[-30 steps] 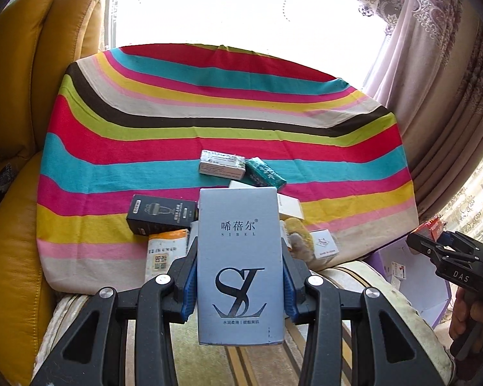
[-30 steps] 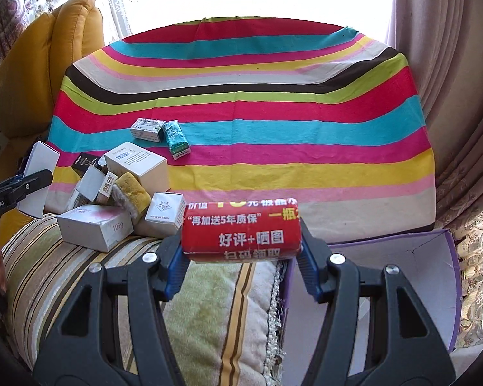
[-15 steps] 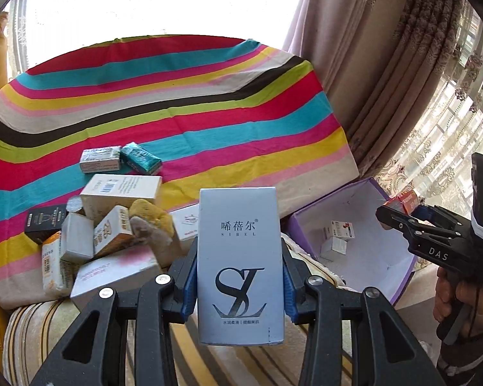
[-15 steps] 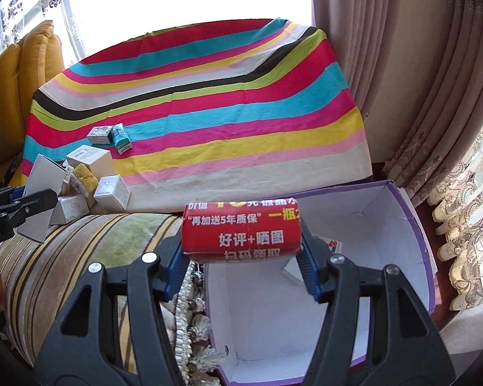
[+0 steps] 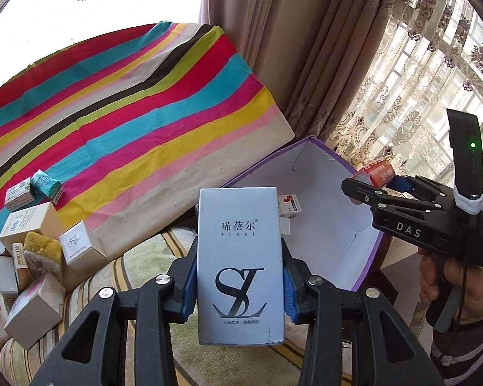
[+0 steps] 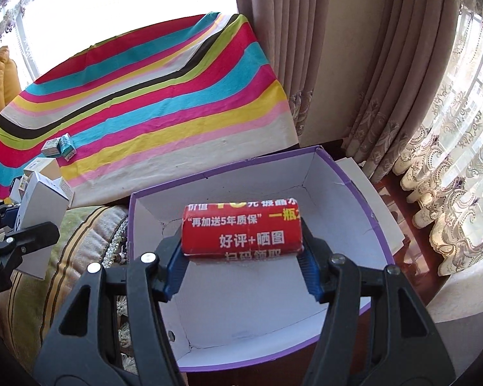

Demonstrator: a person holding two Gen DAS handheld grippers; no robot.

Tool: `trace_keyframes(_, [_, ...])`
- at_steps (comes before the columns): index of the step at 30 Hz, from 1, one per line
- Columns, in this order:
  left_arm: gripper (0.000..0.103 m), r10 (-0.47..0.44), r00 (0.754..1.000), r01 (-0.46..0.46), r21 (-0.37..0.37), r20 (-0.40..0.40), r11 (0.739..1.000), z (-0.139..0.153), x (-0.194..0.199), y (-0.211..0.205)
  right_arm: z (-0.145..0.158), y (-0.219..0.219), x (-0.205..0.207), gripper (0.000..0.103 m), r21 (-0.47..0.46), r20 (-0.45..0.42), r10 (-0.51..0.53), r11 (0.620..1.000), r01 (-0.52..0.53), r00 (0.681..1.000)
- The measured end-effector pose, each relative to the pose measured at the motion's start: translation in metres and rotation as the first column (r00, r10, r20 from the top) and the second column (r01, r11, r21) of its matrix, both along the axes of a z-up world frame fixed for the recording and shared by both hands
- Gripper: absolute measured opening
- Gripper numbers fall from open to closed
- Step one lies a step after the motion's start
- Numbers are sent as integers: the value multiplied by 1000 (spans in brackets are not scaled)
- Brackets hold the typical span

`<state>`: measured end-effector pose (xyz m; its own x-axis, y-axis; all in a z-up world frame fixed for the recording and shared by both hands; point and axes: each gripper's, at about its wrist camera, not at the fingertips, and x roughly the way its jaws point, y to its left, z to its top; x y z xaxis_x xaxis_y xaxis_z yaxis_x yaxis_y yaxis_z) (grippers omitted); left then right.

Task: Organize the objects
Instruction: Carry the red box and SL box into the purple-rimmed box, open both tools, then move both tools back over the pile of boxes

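My left gripper [image 5: 240, 286] is shut on a tall pale blue box with "SL" lettering [image 5: 238, 241], held upright just left of the open purple-rimmed box [image 5: 322, 173]. My right gripper [image 6: 241, 257] is shut on a red package with white and yellow print [image 6: 241, 228], held crosswise above the white inside of the purple-rimmed box [image 6: 338, 173]. In the left wrist view the right gripper [image 5: 375, 177] hangs over the box's right rim with the red package [image 5: 378, 172] at its tip. A small red-and-white carton [image 5: 289, 204] lies inside the box.
A pile of small cartons and a yellow sponge [image 5: 38, 251] sits at the left on the striped cloth [image 5: 128, 112] and the striped cushion [image 5: 138, 257]. Curtains [image 5: 306, 48] hang behind the box, with lace curtains [image 6: 450, 160] on the right.
Both grippers have swung right, away from the pile of cartons and over to the purple-rimmed box. Each keeps its grip; the red package now hangs over the box's inside.
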<state>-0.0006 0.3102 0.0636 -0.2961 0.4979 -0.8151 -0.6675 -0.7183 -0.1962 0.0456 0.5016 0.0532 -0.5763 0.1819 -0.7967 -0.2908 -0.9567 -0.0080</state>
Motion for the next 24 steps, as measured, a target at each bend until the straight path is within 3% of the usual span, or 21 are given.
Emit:
trace_keyframes(2, [44, -27, 1000, 27, 0, -1, 1000, 0, 4, 11, 0, 5, 2, 67, 1, -2, -16, 1000, 16, 1000])
trace_keyframes(4, [45, -56, 998, 56, -1, -1, 998, 0, 8, 19, 0, 9, 4, 78, 10, -4, -33, 999, 33, 999])
trace_keyframes(6, [59, -68, 998, 68, -14, -13, 998, 0, 11, 24, 0, 10, 5, 83, 27, -9, -43, 999, 44, 999])
trace_keyframes(12, [76, -16, 999, 16, 13, -46, 1000, 10, 8, 10, 3, 9, 4, 90, 33, -27, -55, 998, 56, 998])
trace_keyframes(18, [82, 89, 990, -87, 19, -113, 996, 26, 1, -10, 10, -2, 1, 94, 75, -40, -66, 995, 69, 997])
trace_keyframes(20, [82, 101, 988, -96, 47, -114, 994, 29, -1, -19, 12, -6, -1, 94, 90, -40, -67, 993, 70, 997])
trace_keyframes(24, [82, 114, 982, -112, 24, -153, 993, 30, -1, -36, 16, -15, -4, 94, 85, -59, -58, 994, 63, 997])
